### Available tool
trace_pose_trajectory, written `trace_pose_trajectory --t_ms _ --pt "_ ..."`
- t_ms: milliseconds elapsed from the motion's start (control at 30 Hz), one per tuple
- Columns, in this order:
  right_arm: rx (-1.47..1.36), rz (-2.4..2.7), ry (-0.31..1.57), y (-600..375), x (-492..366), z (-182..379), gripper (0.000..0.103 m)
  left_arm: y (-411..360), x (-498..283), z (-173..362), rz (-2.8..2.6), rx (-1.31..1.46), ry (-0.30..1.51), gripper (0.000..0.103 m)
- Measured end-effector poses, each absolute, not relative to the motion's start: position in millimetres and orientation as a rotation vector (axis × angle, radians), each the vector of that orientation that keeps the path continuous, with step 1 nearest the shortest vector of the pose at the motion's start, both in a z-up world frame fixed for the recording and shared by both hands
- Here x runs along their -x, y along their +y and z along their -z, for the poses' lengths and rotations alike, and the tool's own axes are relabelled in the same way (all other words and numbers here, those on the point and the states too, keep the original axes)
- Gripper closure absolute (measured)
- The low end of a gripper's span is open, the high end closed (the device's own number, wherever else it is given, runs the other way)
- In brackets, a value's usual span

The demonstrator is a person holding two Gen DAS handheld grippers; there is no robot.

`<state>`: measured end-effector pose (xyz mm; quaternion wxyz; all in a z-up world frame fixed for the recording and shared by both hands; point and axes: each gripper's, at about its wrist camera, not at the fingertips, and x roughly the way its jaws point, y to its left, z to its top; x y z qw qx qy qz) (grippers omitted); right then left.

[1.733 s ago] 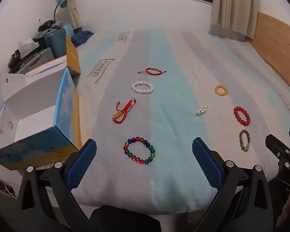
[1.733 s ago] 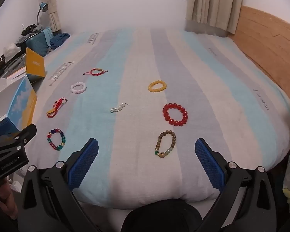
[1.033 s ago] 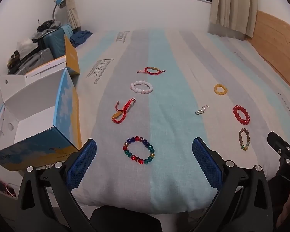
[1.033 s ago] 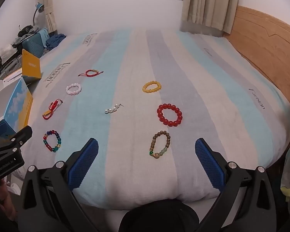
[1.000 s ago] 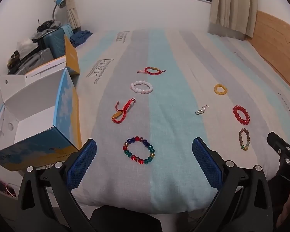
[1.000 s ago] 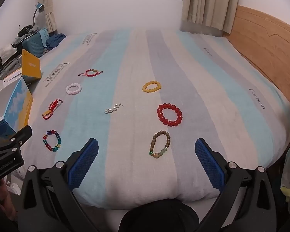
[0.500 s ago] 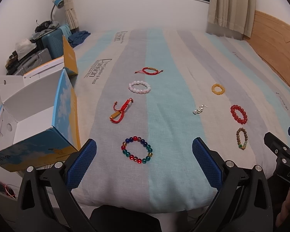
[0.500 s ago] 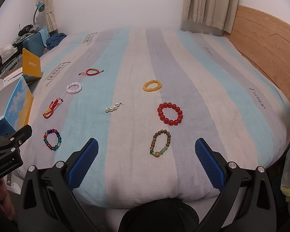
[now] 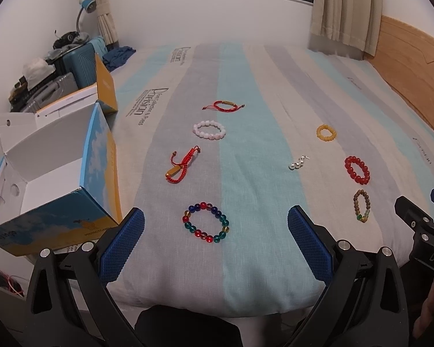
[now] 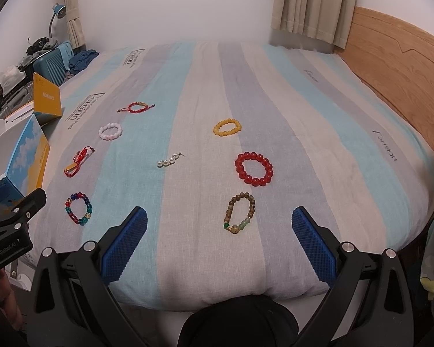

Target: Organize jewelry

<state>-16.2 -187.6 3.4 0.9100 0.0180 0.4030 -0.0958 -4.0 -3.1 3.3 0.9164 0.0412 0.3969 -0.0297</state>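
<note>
Eight pieces of jewelry lie spread out on the striped bed, none touching, so I can pick each one alone. My left tongs are wide open and hold nothing; they hang over the near edge of the bed with the rainbow bead bracelet low in the middle of the left picture, right between the blue pads. My right tongs are wide open and empty too, and the brown bead bracelet sits between them at the bottom of the right picture. Just above it is the big red bead bracelet, then the yellow bead bracelet. The little pearl piece is in the middle. On the left side are the red cord bracelet with the gold charm, the pink bead bracelet and the thin red string bracelet, one above the other. An open box waits at the left edge of the left picture, beside the bed. I think the jewelry should go in there, and nothing is in it yet as far as I can see.
</note>
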Motion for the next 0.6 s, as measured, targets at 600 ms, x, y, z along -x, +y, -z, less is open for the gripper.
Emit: trace_pose_trajectory --t_ms 600 --pt "-0.034 0.198 0.829 -188.0 17.9 -3.9 0.007 -2.3 5.9 -5.7 0.061 -0.084 0.815 0.006"
